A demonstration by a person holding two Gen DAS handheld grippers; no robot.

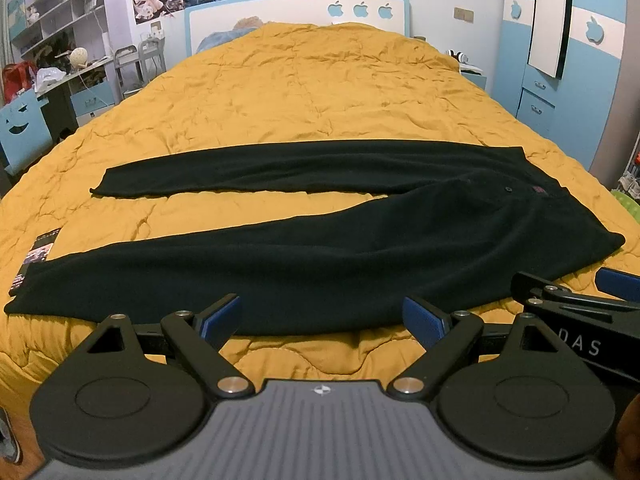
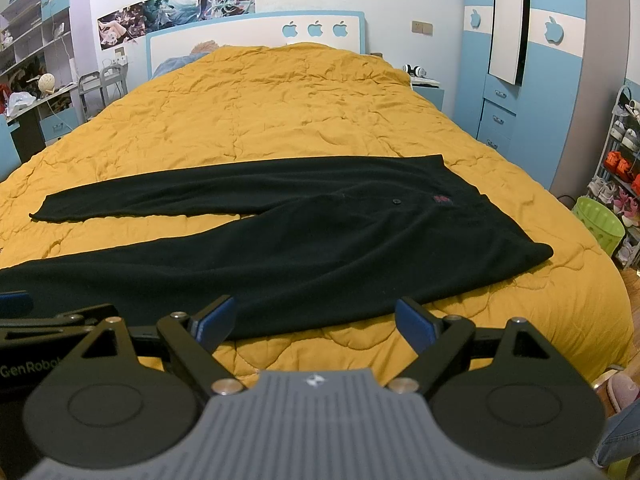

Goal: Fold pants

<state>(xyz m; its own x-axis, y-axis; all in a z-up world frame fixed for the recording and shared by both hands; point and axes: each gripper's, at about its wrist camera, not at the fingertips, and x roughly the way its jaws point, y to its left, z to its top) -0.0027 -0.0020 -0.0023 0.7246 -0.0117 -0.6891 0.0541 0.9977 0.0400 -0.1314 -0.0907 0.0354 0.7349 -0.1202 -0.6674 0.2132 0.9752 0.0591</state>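
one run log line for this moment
pants: flat on bed, unfolded | left gripper: open, empty | right gripper: open, empty

Bed with rumpled mustard quilt, black pants spread flat across it, legs parted.

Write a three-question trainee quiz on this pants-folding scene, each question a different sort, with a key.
1. True or false: the left claw is shut on the black pants.
2. Multiple choice: the pants lie on A) a wooden floor, B) a yellow quilt, C) a desk.
3. Fill in: the waistband end of the pants points toward the ___ side of both views.

Key: 1 false, both the left claw and the right claw are open and hold nothing; 2 B; 3 right.
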